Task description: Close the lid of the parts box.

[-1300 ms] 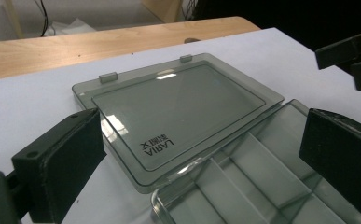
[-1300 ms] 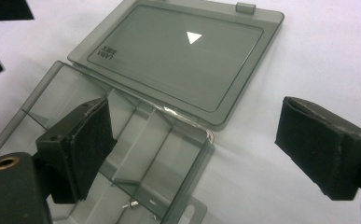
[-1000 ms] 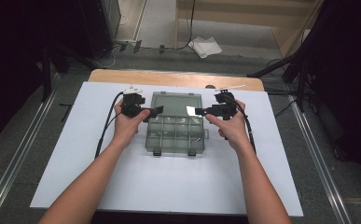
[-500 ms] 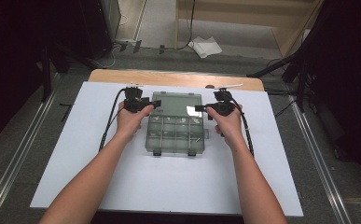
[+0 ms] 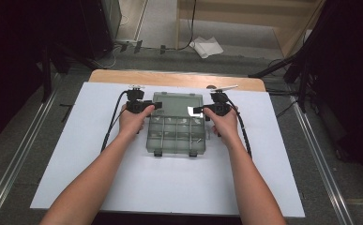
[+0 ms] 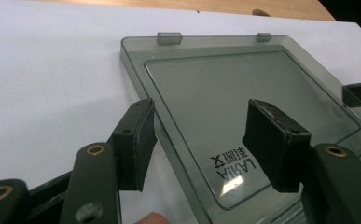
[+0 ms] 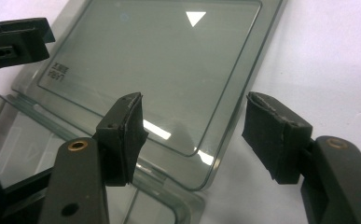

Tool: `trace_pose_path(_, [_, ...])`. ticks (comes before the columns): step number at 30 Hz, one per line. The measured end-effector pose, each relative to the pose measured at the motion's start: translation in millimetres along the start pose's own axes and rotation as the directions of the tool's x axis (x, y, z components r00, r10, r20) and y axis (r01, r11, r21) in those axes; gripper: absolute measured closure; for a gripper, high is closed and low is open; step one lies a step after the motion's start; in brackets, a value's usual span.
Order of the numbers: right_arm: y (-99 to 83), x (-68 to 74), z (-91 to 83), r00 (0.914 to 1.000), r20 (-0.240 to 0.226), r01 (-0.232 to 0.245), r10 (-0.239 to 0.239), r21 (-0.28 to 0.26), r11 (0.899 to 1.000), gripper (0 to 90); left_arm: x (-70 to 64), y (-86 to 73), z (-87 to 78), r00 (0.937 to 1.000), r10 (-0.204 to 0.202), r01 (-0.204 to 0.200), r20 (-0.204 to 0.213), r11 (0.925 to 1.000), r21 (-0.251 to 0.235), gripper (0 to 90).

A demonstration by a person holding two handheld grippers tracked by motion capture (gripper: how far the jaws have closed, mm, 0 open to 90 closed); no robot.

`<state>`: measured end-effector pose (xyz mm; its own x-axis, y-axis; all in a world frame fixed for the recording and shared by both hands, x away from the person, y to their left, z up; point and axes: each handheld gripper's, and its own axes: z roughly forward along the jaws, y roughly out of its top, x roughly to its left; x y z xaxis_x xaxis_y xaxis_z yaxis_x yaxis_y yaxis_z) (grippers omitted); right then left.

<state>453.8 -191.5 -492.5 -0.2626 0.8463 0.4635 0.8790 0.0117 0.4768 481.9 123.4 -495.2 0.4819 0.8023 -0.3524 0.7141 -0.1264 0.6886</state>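
Clear smoky-grey plastic organizer box point(image 5: 176, 124) at centre of the high view, on a white sheet point(image 5: 76, 183) over a wooden table point(image 5: 123, 75). Lid point(image 5: 178, 102) swung fully open, lying flat in the upper half; compartment tray point(image 5: 175, 137) with divider grid in the lower half, two small latches on its near edge. In the left gripper view the lid point(image 6: 243, 121) fills the centre-right, glossy, rounded corners, raised rectangular panel, two latch tabs at the top edge; embossed "LARIA" plus two characters I can't read, upside down, lower centre. Right gripper view: lid point(image 7: 159, 65) upper left, white triangle glare, tiny unreadable text at left. Left gripper point(image 6: 199, 140) jaws wide apart, straddling the lid's left edge, gripping nothing. Right gripper point(image 7: 192, 135) jaws wide apart over the lid's corner, holding nothing. Jaw pads matte black, rubbery.
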Motion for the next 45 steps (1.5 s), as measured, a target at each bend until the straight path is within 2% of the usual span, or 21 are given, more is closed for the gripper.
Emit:
trace_pose_path(5, [0.7,-2.5,6.4,0.9998,-0.008,-0.019,0.019,0.02,1.0,38.7,1.3,-1.4,4.9,0.9999,-0.011,0.011,-0.009,0.9997,0.022,41.0])
trace_pose_path(9, [1.0,-5.0,9.3,0.9998,-0.02,-0.009,0.009,0.018,1.0,41.3,3.0,-2.9,7.6,0.9998,-0.02,0.021,-0.007,0.9992,0.033,40.8])
trace_pose_path(14, [0.3,-6.7,5.9,0.9999,-0.016,0.005,-0.004,0.022,1.0,49.6,4.2,-2.9,7.3,0.9995,-0.032,0.032,-0.008,0.9991,0.029,43.3])
trace_pose_path(17, [0.6,-7.1,1.9,0.9998,-0.009,0.015,-0.015,-0.005,1.0,56.0,5.9,-1.9,5.5,0.9988,-0.047,0.047,0.013,0.9988,0.017,44.5])
trace_pose_path(18, [0.1,-7.5,0.8,0.9997,-0.004,0.025,-0.025,-0.026,0.999,58.1,5.8,-1.0,4.1,0.9976,-0.062,0.062,0.031,0.998,0.009,45.8])
trace_pose_path(19, [-0.5,-7.4,-0.7,0.9996,-0.002,0.028,-0.028,-0.038,0.999,60.3,5.8,-0.1,2.7,0.9975,-0.06,0.06,0.036,0.9982,0.003,48.4])
trace_pose_path(20, [-0.9,-8.4,-2.0,0.9989,0.0,0.046,-0.046,-0.064,0.997,62.7,5.0,0.6,1.1,0.9979,-0.053,0.053,0.036,0.9986,-0.003,49.5])
trace_pose_path(22, [-2.0,-7.5,-6.0,0.999,0.002,0.045,-0.045,-0.081,0.996,66.2,3.6,2.4,-2.7,0.9983,-0.046,0.047,0.034,0.9987,-0.018,52.4])
trace_pose_path(26, [-4.5,-5.3,-13.8,0.9969,0.016,0.079,-0.077,-0.116,0.99,72.4,0.9,4.1,-12.0,0.999,-0.03,0.031,0.032,0.9979,-0.056,59.7])
trace_pose_path(29, [-7.1,-1.2,-19.6,0.9943,0.042,0.103,-0.098,-0.143,0.984,76.6,-4.5,2.5,-19.1,0.9999,0.009,-0.008,0.014,0.9957,-0.092,63.3])
trace_pose_path(30, [-8.0,0.1,-21.5,0.9923,0.061,0.116,-0.108,-0.151,0.982,80.5,-5.5,2.3,-21.6,0.9998,0.016,-0.015,0.009,0.9945,-0.104,64.6])
trace_pose_path(32, [-9.9,2.0,-24.4,0.9893,0.077,0.136,-0.124,-0.17,0.976,82.7,-6.4,2.2,-25.7,0.9996,0.027,-0.026,0.01,0.9928,-0.117,67.7])
trace_pose_path(36, [-14.4,5.4,-27.6,0.9868,0.091,0.15,-0.134,-0.191,0.97,83.8,-8.3,1.2,-31.7,0.9989,0.047,-0.046,0.001,0.9903,-0.131,72.2])
trace_pose_path(38, [-16.3,5.7,-27.6,0.9859,0.094,0.155,-0.139,-0.205,0.966,83.9,-9.6,-0.3,-35.0,0.9985,0.046,-0.049,-0.029,0.9891,-0.138,76.3])
trace_pose_path(39, [-17.1,6.2,-28.3,0.9858,0.1,0.152,-0.135,-0.2,0.968,84.0,-10.2,-1.2,-35.9,0.9977,0.052,-0.058,-0.045,0.9876,-0.146,82.8])
trace_pose_path(41, [-17.9,6.6,-29.5,0.9864,0.093,0.153,-0.136,-0.208,0.966,84.1,-11.5,-2.3,-35.9,0.9955,0.071,-0.079,-0.063,0.986,-0.147,83.4])
trace_pose_path(45, [-17.2,9.3,-31.7,0.9808,0.115,0.177,-0.158,-0.188,0.966,83.0,-13.7,-2.5,-36.1,0.9952,0.07,-0.08,-0.068,0.9843,-0.157,85.0])
